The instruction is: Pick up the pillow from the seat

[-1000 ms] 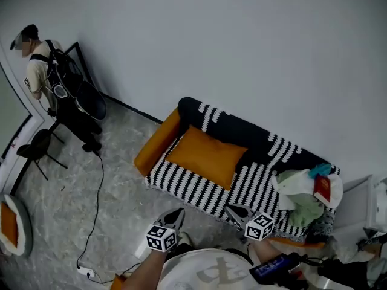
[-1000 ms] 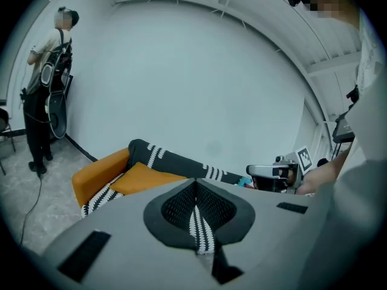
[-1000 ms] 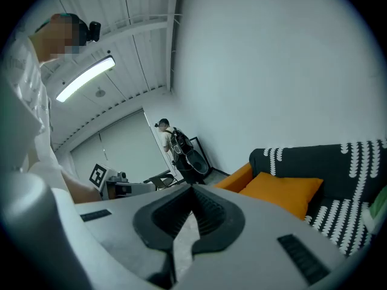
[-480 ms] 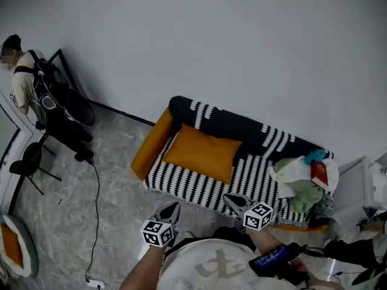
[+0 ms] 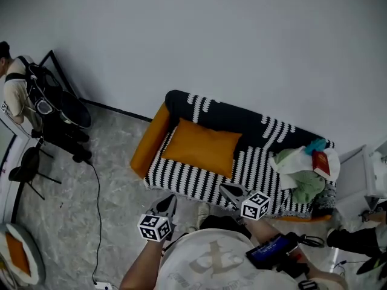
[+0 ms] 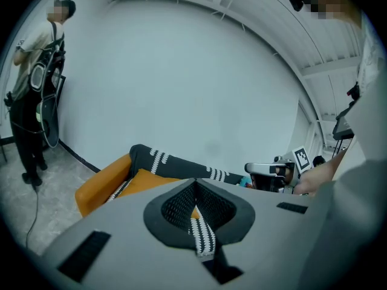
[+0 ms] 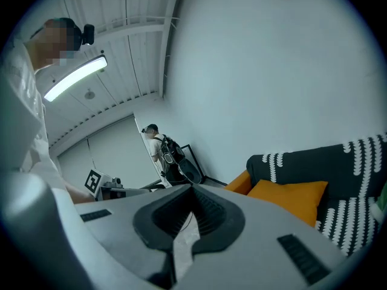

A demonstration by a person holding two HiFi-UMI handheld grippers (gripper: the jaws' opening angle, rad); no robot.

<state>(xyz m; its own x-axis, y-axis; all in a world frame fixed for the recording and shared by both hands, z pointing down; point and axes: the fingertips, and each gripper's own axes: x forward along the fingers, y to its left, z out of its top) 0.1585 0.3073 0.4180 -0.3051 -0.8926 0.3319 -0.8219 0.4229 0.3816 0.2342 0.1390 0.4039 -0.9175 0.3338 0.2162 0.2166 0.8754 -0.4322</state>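
Note:
An orange pillow (image 5: 202, 147) lies flat on the left half of the seat of a black-and-white striped sofa (image 5: 184, 183). My left gripper (image 5: 165, 204) is shut and empty, over the floor just in front of the sofa's front edge. My right gripper (image 5: 231, 193) is also shut and empty, with its tip at the front edge, right of the pillow. The left gripper view shows the pillow (image 6: 147, 180) beyond the closed jaws of that gripper (image 6: 195, 183). In the right gripper view the pillow (image 7: 291, 199) lies to the right of that gripper (image 7: 192, 190).
The sofa's right end holds a heap of clothes (image 5: 300, 180) with a red book (image 5: 321, 162). An orange armrest (image 5: 149, 140) closes the left end. A person with a backpack (image 5: 17, 92) stands far left, beside a black chair (image 5: 25, 167). A cable (image 5: 97, 210) crosses the floor. A white cabinet (image 5: 367, 183) stands right.
Both grippers, still shut, have come a little closer to the sofa's front edge. The person at the far left has slid toward the picture's edge.

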